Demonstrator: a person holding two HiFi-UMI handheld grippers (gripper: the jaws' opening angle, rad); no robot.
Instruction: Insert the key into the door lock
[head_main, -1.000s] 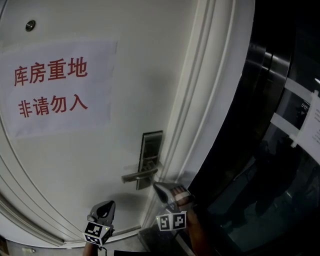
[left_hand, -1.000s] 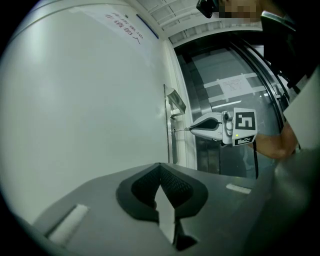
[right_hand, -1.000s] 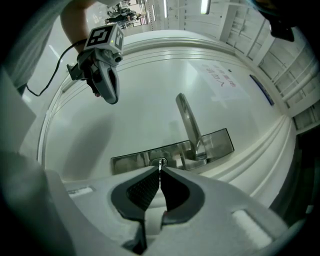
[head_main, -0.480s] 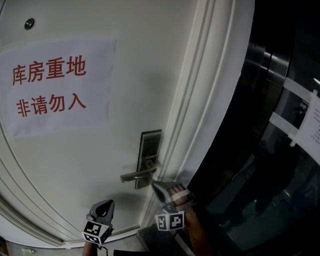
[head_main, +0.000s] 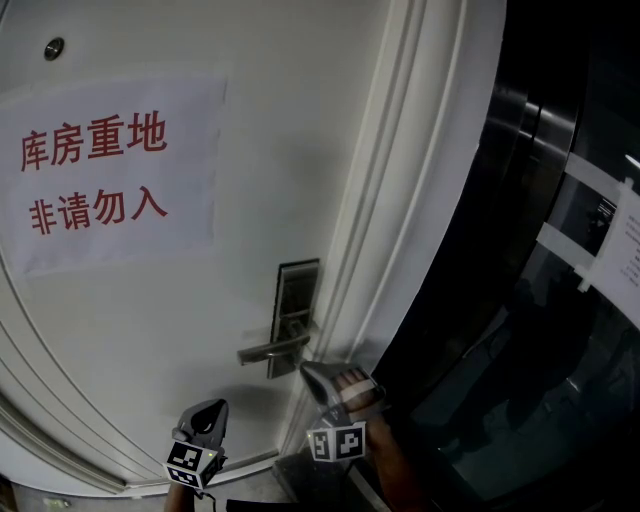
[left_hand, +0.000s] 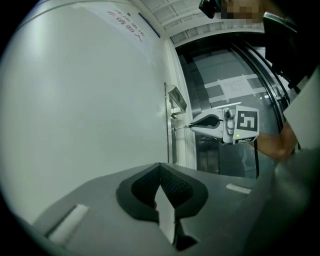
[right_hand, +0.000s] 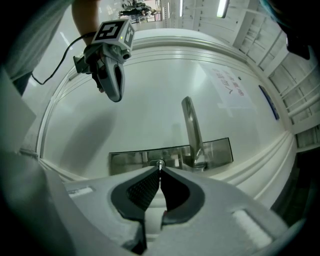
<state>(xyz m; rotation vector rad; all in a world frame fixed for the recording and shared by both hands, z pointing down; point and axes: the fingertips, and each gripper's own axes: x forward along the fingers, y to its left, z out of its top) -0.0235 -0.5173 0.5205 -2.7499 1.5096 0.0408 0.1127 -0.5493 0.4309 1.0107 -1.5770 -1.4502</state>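
My right tongs (head_main: 308, 370) are clamped on the key (left_hand: 181, 127), a thin, straight sliver of bright metal. Only a short length of it shows past the ribbed black pads, which are pressed tightly together around it. The key lies level, its long axis square to the face of the door (head_main: 200, 300). Its tip points into the door and sits at the small oval keyhole (right_hand: 159, 164), while its gripped end points back toward me. How deep it sits I cannot tell. The keyhole is set low in the lock plate (head_main: 297, 290), a tall, narrow rectangle of brushed steel that shines dully. It lies just under the handle (head_main: 270, 350), a flat metal bar with a rounded end that sticks out sideways from the plate toward the middle of the door. The door itself is smooth, matte and white, edged by stepped mouldings (head_main: 400, 200). It carries a sheet of paper (head_main: 110, 170) printed with large red characters, and a small round metal fitting (head_main: 53, 47) sits near its top. My left tongs (head_main: 215, 405) hang lower and well to the side of the lock, close to the door. Their grey plastic shells are smooth and their pads are closed on each other with nothing between them. To the right of the frame stand dark, glossy panels (head_main: 530, 300).
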